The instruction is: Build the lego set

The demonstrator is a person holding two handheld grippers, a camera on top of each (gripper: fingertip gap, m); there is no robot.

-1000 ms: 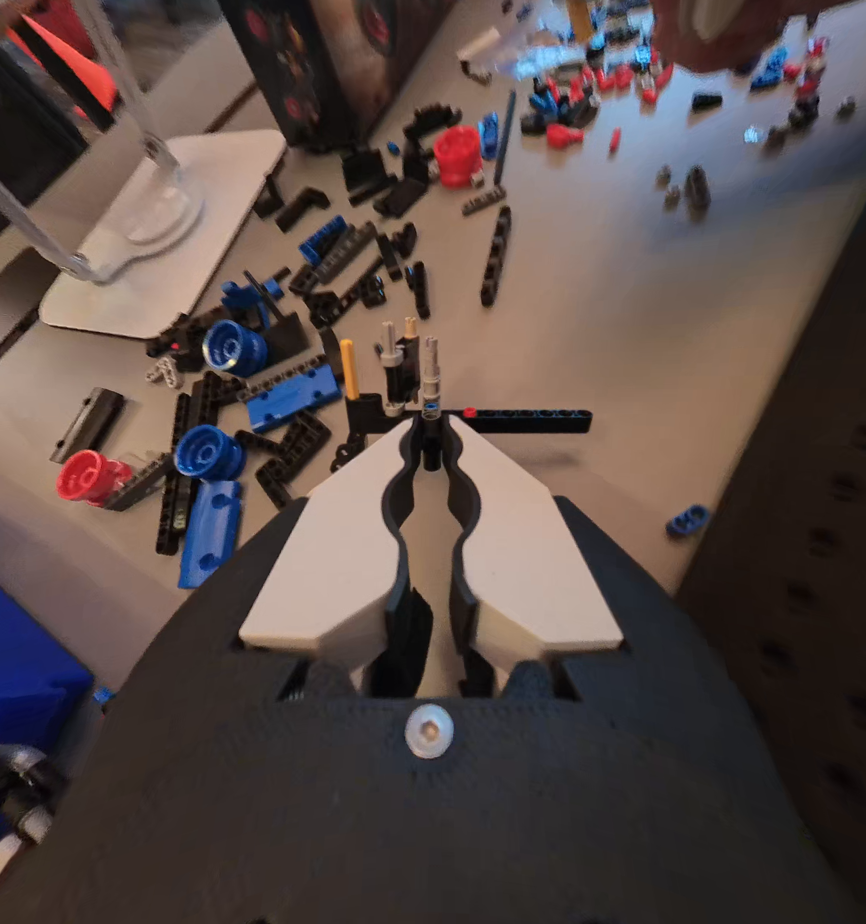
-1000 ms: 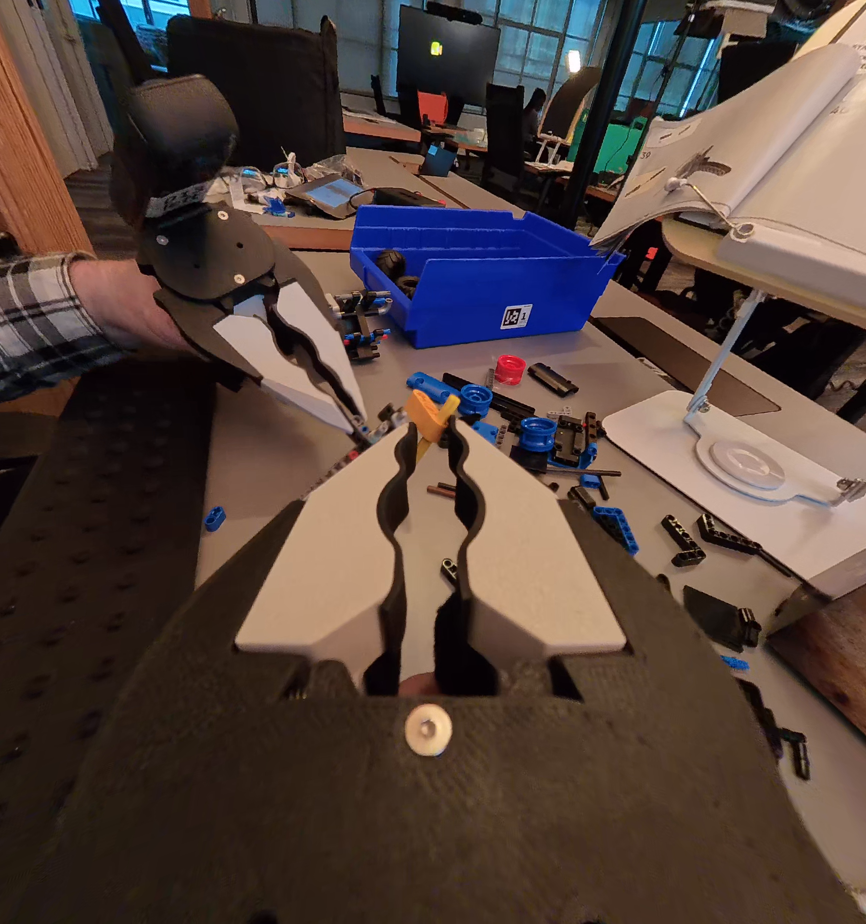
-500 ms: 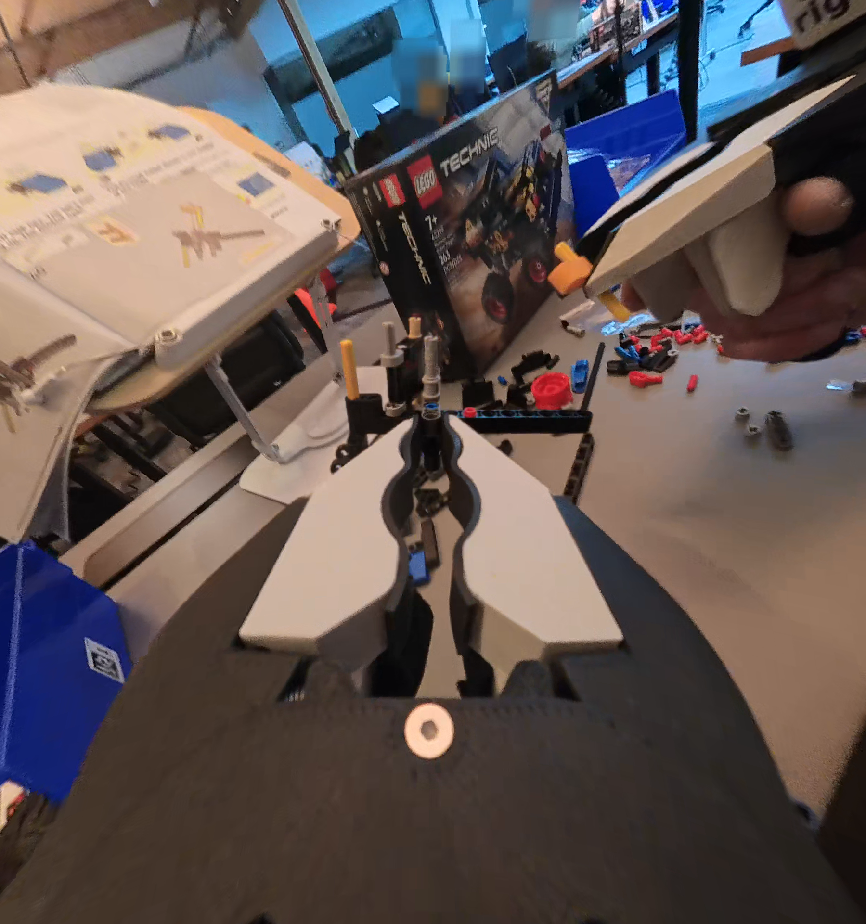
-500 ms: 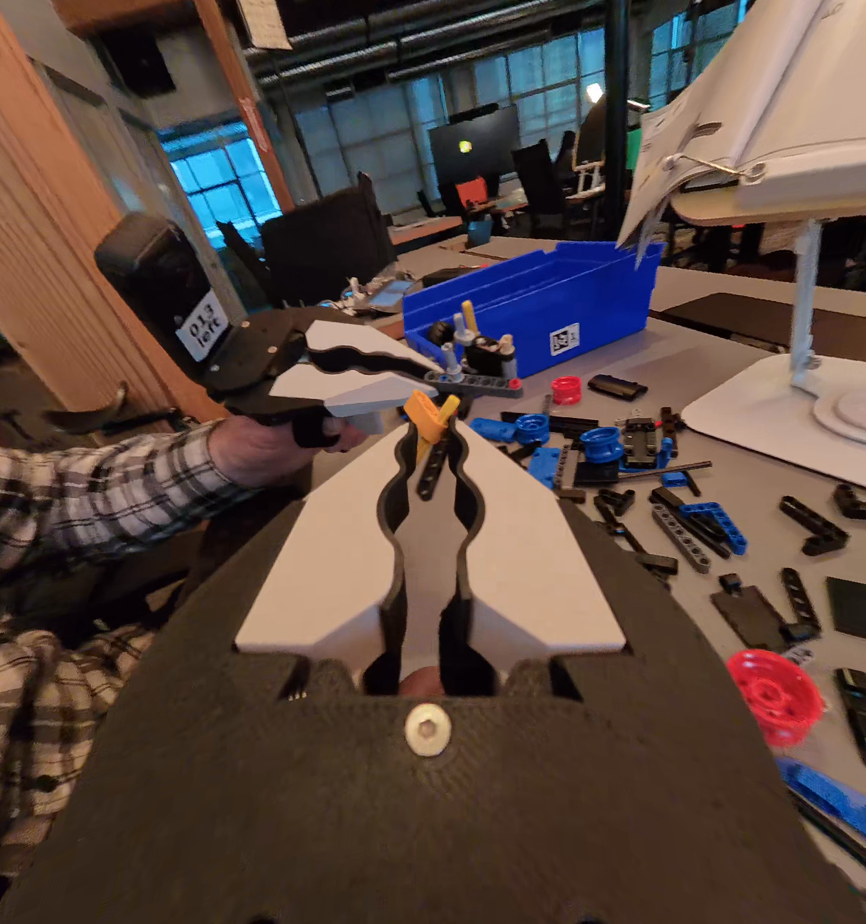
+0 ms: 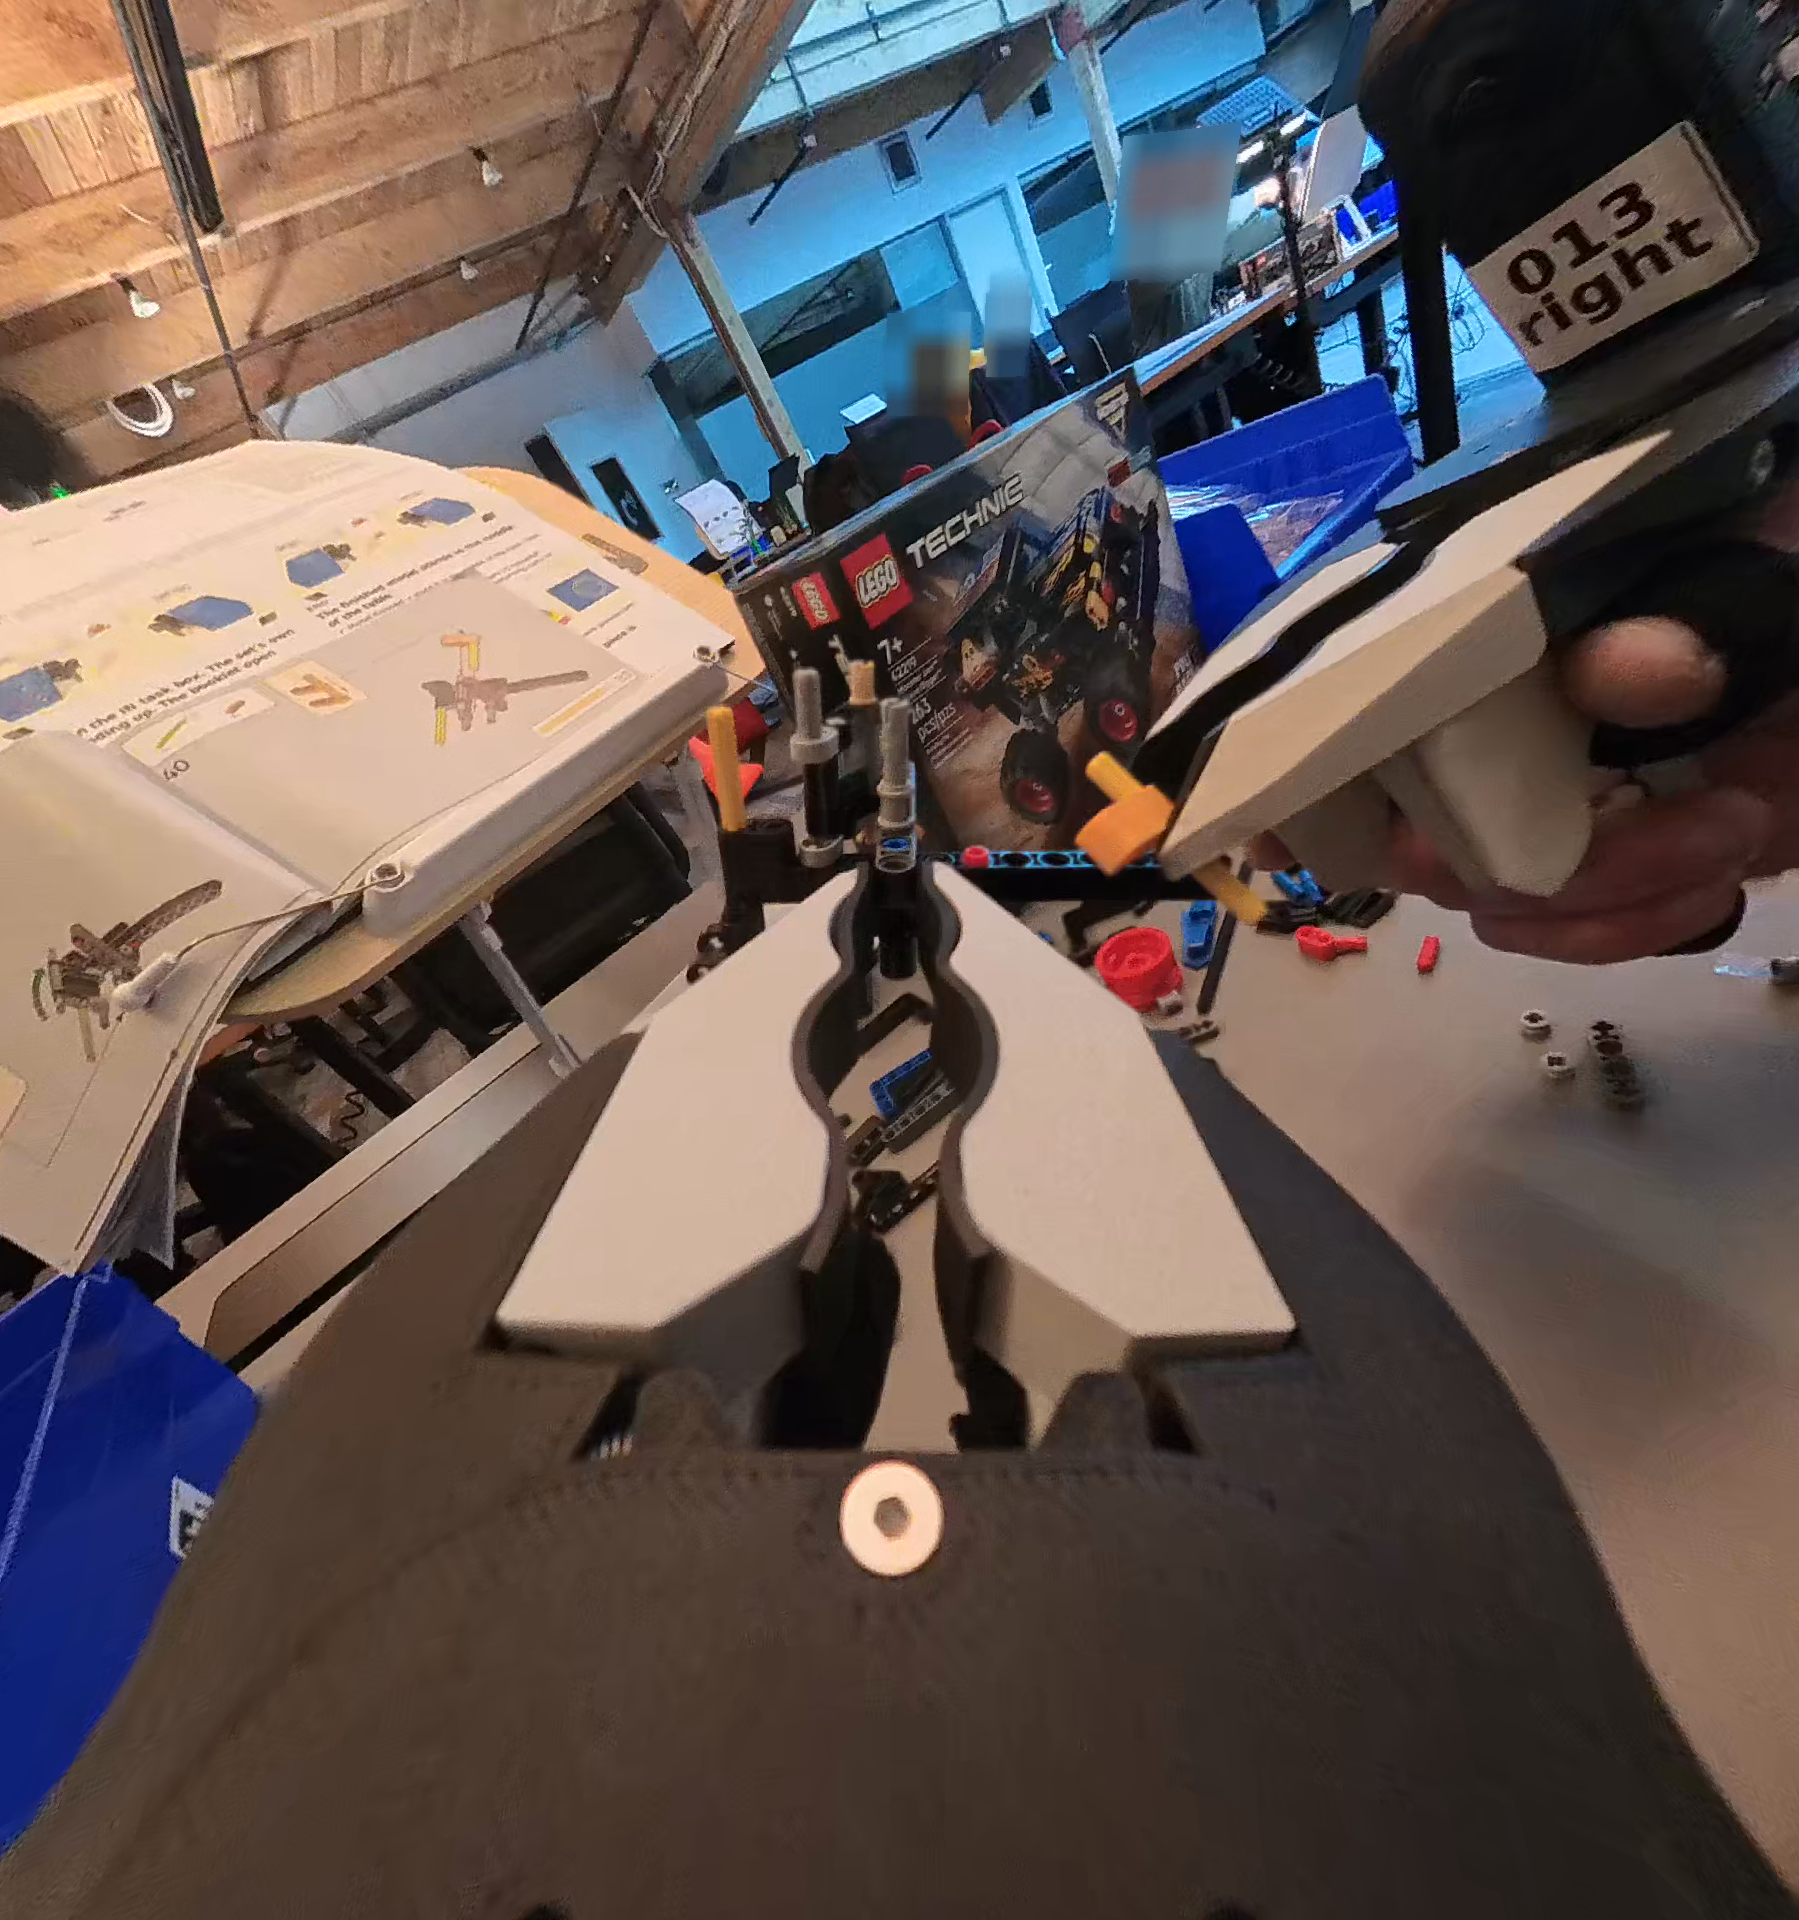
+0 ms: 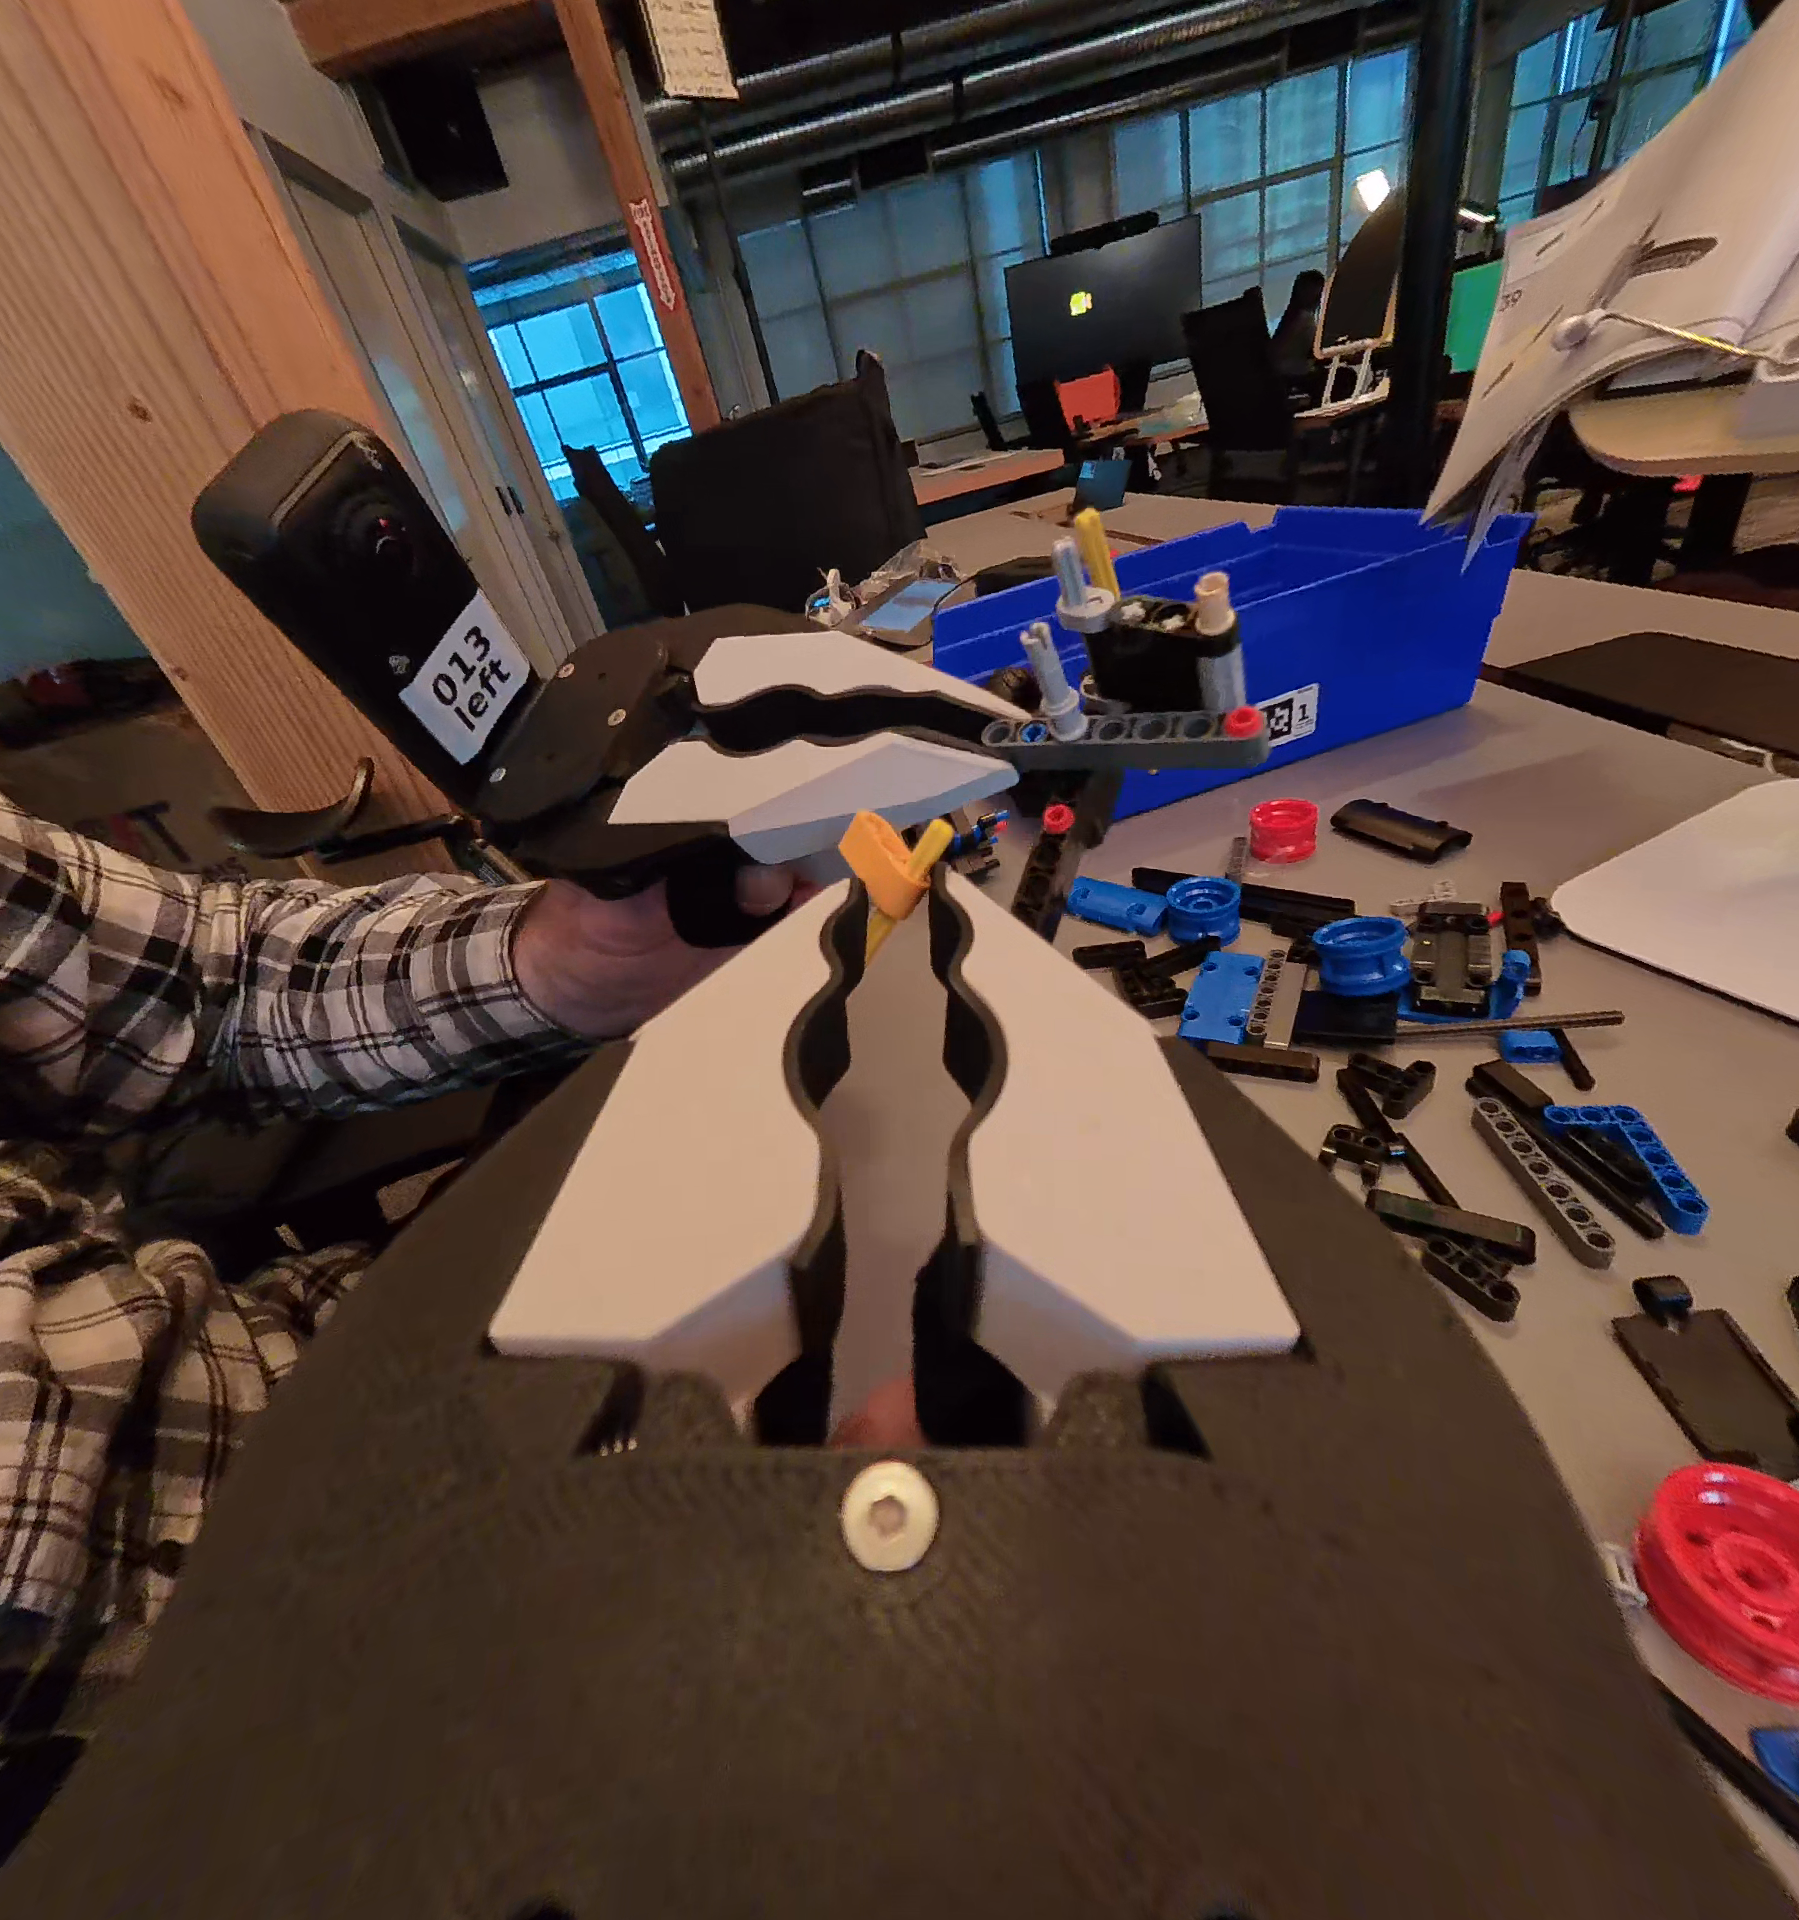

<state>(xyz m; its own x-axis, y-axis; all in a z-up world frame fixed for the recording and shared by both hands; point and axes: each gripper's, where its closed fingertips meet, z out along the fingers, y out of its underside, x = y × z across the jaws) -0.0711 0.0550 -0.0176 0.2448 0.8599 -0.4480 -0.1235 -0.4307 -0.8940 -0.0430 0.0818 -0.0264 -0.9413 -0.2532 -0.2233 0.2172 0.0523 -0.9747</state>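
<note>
My left gripper [image 5: 893,883] is shut on a small lego assembly [image 5: 853,810]: a long black beam with grey, tan and yellow pins standing up from it. It is held above the table. In the right wrist view the left gripper [image 6: 994,743] holds that assembly [image 6: 1134,686] level by the beam's end. My right gripper [image 6: 895,894] is shut on an orange connector with a yellow axle [image 6: 890,862]. In the left wrist view the right gripper [image 5: 1160,821] holds the orange piece [image 5: 1118,816] just right of the beam, close to it.
Loose black, blue and red lego parts [image 6: 1394,997] lie over the grey table [image 5: 1497,1195]. A blue bin [image 6: 1373,613] stands behind. An instruction booklet on a stand [image 5: 282,665] is at the left, the set's box [image 5: 978,644] at the back. A red wheel [image 6: 1752,1579] lies near. Left tips to right tips: about 4 cm. The red wheel [image 6: 1752,1579] is about 20 cm from both grippers' fingertips.
Both grippers have lifted off the table and tilted up to level. The right gripper with the orange piece has come closer to the assembly held by the left.
</note>
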